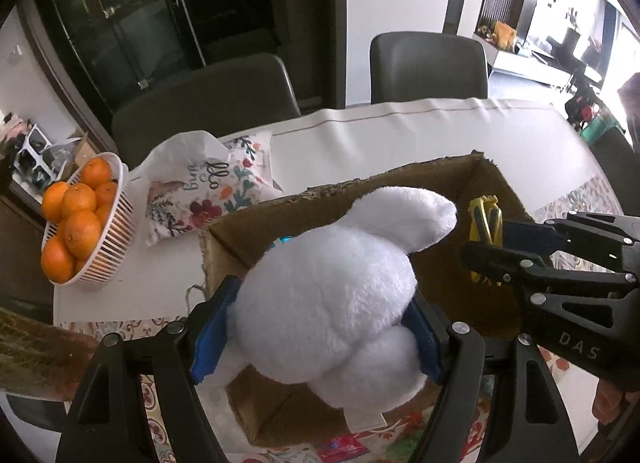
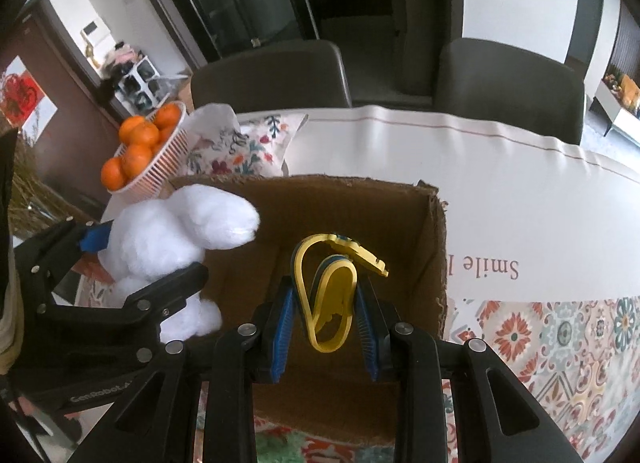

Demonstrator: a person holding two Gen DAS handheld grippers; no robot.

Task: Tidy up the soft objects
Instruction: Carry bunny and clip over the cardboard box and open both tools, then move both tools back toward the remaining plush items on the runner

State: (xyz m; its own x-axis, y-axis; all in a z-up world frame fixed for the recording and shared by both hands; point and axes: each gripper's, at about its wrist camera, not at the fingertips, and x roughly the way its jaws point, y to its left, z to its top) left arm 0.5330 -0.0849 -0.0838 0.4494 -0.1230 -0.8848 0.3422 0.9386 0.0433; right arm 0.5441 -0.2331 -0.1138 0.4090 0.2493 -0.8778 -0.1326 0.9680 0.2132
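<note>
My left gripper (image 1: 320, 327) is shut on a white plush toy (image 1: 332, 287) and holds it above the open cardboard box (image 1: 424, 175). The plush also shows in the right wrist view (image 2: 168, 239), over the box's left edge (image 2: 224, 183). My right gripper (image 2: 326, 319) is shut on a folded yellow soft item with blue trim (image 2: 332, 287) and holds it over the inside of the box. The right gripper (image 1: 492, 247) and the yellow item (image 1: 486, 219) also show in the left wrist view at the box's right side. A floral cushion (image 1: 208, 191) lies on the table behind the box.
A white basket of oranges (image 1: 76, 223) stands at the table's left edge. A white bag (image 1: 180, 147) lies by the cushion. Two grey chairs (image 1: 428, 67) stand behind the table. A white cloth with printed text (image 2: 520, 223) covers the table (image 1: 400, 131).
</note>
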